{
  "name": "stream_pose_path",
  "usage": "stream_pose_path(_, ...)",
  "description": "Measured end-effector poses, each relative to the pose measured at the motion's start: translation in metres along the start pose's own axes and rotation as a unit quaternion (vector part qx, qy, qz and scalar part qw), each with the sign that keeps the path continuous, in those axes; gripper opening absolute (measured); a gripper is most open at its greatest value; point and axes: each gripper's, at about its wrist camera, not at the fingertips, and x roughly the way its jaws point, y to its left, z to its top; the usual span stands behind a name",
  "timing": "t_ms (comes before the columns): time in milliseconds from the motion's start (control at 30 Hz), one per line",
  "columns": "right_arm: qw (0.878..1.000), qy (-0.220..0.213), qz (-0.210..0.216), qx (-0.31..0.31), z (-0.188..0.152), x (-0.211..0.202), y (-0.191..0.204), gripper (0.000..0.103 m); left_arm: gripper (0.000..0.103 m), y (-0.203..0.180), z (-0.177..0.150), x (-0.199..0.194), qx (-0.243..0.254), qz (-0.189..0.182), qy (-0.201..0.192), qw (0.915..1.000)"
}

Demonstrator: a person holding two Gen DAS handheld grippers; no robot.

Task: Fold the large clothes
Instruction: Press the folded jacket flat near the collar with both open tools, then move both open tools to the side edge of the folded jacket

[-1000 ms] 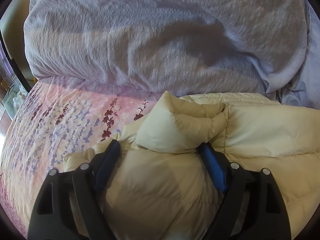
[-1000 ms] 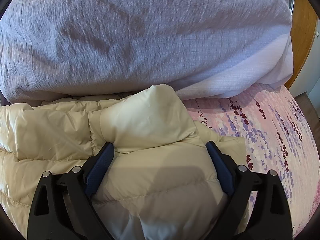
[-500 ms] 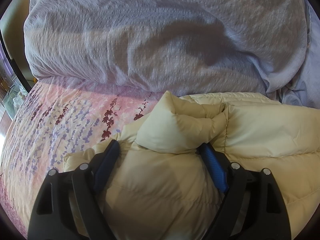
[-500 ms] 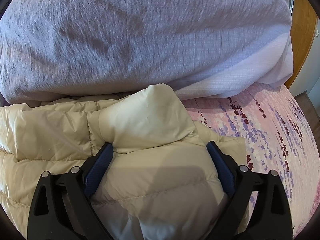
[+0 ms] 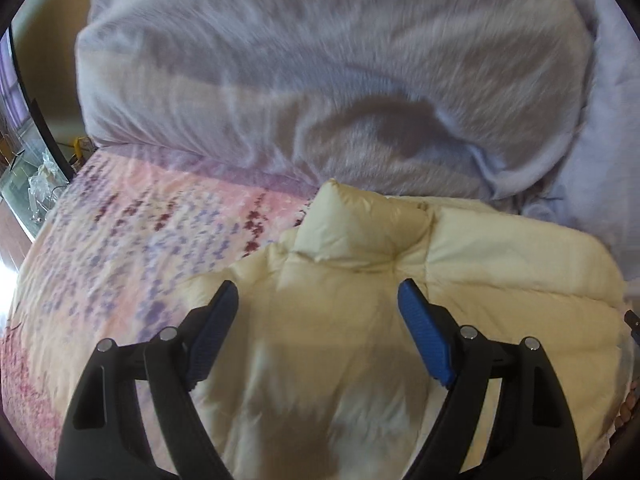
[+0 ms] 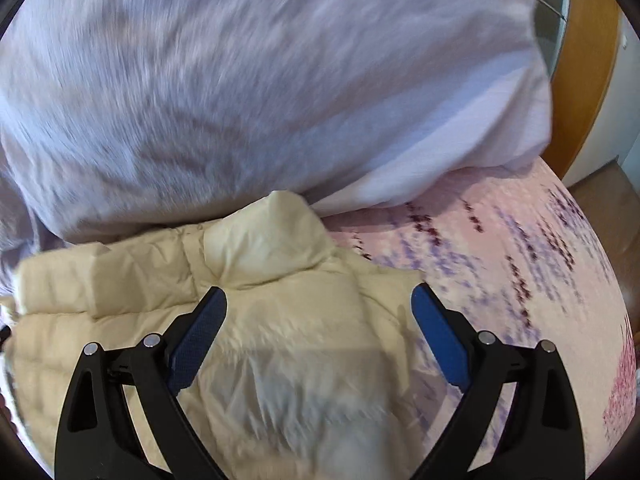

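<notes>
A cream quilted puffer jacket (image 5: pixel 500 280) lies folded on the pink floral bedspread (image 5: pixel 120 240). A puffy corner stands up at its far edge. My left gripper (image 5: pixel 318 302) is open above the jacket's left end, with the blue pads apart and nothing between them. In the right wrist view the jacket (image 6: pixel 120 280) shows again on the bedspread (image 6: pixel 500 248). My right gripper (image 6: pixel 320 308) is open above the jacket's right end and holds nothing.
A big lilac duvet (image 5: pixel 320 80) is bunched right behind the jacket and also fills the right wrist view (image 6: pixel 260 80). A wooden headboard or door frame (image 6: pixel 588 60) stands at the far right. The bed's left edge and a glass shelf (image 5: pixel 32 184) show at left.
Both grippers have pulled back and up from the jacket, so the raised corners now sit beyond the fingertips. The frames are motion-blurred. The jacket stays put.
</notes>
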Motion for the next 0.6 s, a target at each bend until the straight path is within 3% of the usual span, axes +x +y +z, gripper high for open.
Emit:
stream_pose_path(300, 0.996, 0.057, 0.038, 0.06, -0.04, -0.032, -0.053, 0.095, 0.082, 0.055, -0.032, -0.048, -0.028, -0.034, 0.024, 0.9987)
stream_pose_path(600, 0.991, 0.091, 0.036, 0.09, -0.085, -0.038, -0.068, 0.095, 0.082, 0.063, -0.078, -0.068, -0.056, -0.054, 0.063, 0.995)
